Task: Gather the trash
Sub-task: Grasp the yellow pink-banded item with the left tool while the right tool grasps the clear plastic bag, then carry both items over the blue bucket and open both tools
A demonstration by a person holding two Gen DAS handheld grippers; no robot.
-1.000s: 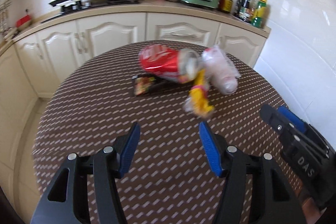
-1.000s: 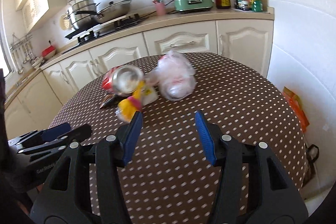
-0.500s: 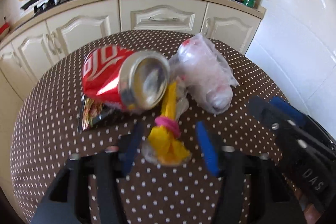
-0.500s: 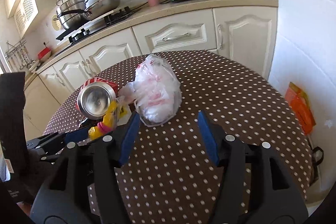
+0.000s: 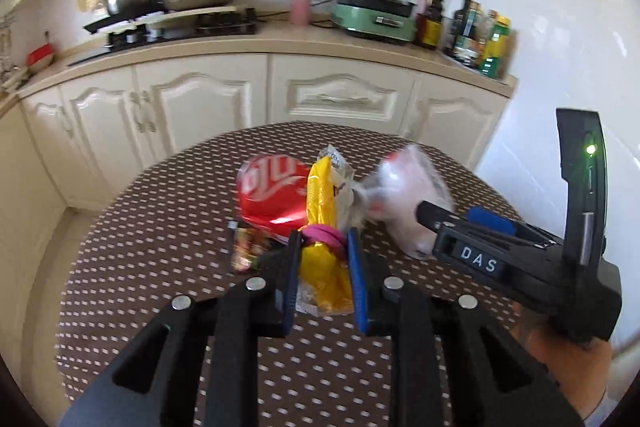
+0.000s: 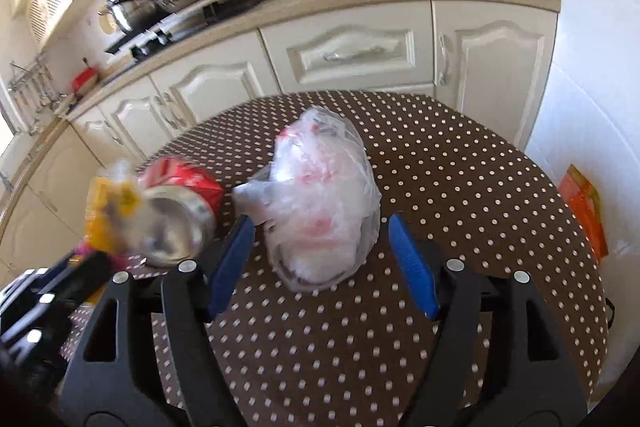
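My left gripper [image 5: 325, 267] is closing its jaws on a yellow wrapper [image 5: 320, 195] tied with a pink band; both blue pads press on it and it stands upright off the table. Behind it a crushed red can [image 5: 268, 195] lies on its side, next to a dark snack wrapper [image 5: 246, 247]. A crumpled clear plastic bag [image 6: 324, 199] lies on the brown dotted table [image 6: 460, 187]. My right gripper [image 6: 322, 267] is opening, and the bag's near end sits between its fingers without touching the pads. The can [image 6: 180, 223] lies left of the bag.
The round table's edge curves close on all sides. Behind it runs a cream cabinet counter [image 5: 340, 47] with pans, a green cooker [image 5: 374, 11] and bottles. A white tiled wall stands at the right, with an orange bag [image 6: 584, 211] on the floor below.
My left gripper reached the yellow wrapper, closed on it and raised it. My right gripper moved up to the plastic bag and its jaws widened.
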